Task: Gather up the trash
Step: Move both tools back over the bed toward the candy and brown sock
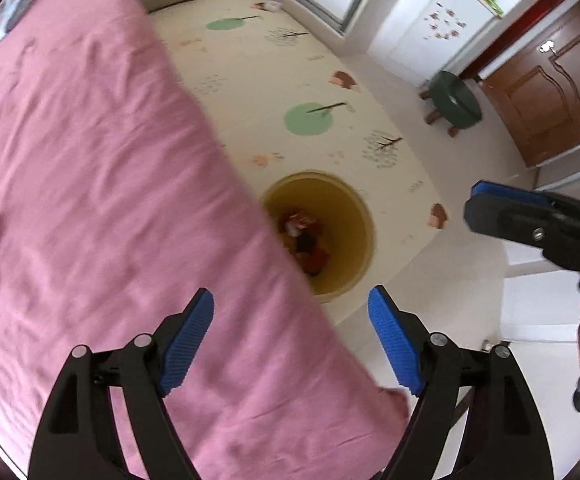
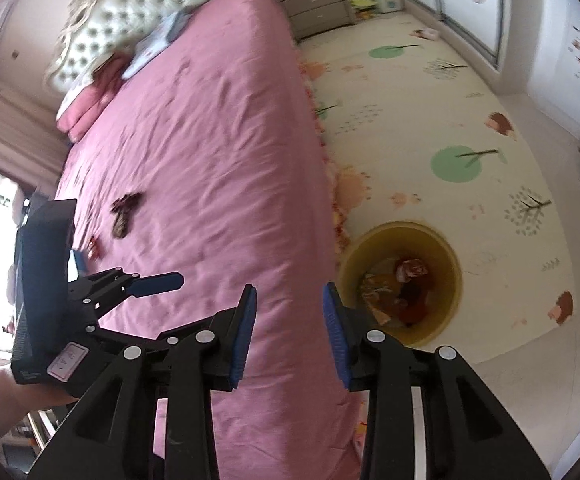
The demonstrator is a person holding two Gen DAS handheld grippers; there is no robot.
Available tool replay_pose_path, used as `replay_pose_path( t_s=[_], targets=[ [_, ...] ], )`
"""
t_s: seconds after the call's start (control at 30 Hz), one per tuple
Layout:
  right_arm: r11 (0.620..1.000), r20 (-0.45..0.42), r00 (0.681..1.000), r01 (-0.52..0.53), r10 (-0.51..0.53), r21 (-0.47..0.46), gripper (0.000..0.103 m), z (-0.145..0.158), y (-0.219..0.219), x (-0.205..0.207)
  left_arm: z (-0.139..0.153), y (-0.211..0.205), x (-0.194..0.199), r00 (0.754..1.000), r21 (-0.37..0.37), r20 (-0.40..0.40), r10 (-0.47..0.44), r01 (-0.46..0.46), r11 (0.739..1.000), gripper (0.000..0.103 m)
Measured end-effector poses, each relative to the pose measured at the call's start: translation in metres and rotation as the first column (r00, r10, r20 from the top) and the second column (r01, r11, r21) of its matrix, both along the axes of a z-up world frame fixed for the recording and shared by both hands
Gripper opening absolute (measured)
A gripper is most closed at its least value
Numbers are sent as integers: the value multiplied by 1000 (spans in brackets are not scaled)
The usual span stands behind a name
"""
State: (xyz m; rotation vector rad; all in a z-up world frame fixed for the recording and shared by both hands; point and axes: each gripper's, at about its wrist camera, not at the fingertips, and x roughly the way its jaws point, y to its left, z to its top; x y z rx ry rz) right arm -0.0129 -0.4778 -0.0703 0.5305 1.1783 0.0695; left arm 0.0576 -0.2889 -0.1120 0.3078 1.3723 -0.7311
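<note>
Through my left wrist, my left gripper stands spread and empty over the pink bedspread; the yellow bin holds wrappers. Through my right wrist, my right gripper gapes empty; a dark wrapper lies on the bed.

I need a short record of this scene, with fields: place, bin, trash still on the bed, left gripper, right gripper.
place: bedroom, bed with pink cover beside a patterned floor mat
bin: yellow bin on the floor at the bed's edge, wrappers already inside
trash still on the bed: dark wrapper, small red piece near it
left gripper: open, nothing between the pads
right gripper: open, nothing between the pads
</note>
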Motion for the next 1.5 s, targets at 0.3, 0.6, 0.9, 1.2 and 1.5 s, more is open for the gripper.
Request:
replay_pose_path(
  t_s=[0.3,0.6,0.9,1.2,1.5],
  targets=[
    [993,6,993,-121,121,12,34,11,110,28,14,115,13,987,-14,21,157,-157,988,79],
    [979,3,979,-202,202,20,35,13,221,52,18,235,28,960,-18,42,278,-277,961,81],
    [967,-1,967,-254,254,22,37,9,318,83,15,350,55,925,-17,53,377,-376,926,81],
    [958,-8,958,-288,288,-13,51,2,387,132,4,424,88,875,-22,35,482,-482,876,81],
    [936,-26,936,-351,350,-21,60,-23,428,194,-18,475,138,786,-7,36,618,-618,786,82]
  ],
)
